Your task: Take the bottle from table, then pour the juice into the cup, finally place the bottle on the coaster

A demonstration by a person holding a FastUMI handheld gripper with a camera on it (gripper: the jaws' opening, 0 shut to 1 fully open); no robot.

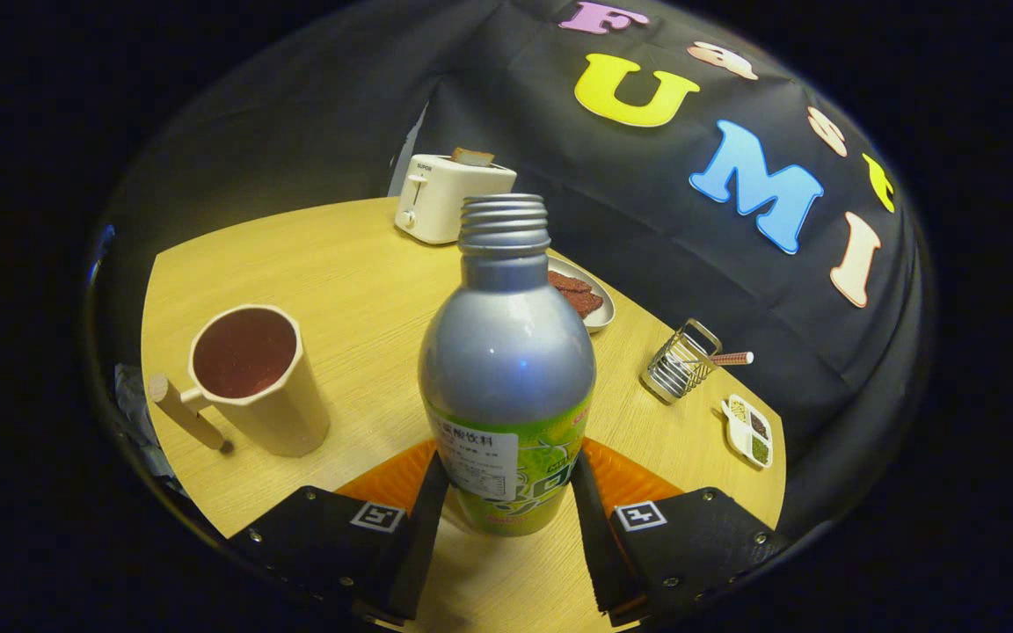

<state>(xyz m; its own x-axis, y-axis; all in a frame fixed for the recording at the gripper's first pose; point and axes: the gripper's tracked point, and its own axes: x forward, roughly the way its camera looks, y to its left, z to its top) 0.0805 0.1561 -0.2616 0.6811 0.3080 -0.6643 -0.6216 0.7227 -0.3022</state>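
wooden table: jaws grip green-labelled bottle over coaster.

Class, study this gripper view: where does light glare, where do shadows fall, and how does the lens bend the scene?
Gripper view: glare streaks the bottle shoulder, between the fingers; the cup handle casts a small shadow on the table; the fisheye curves the table's edge; the toaster beyond stays sharp; the surroundings are dim.
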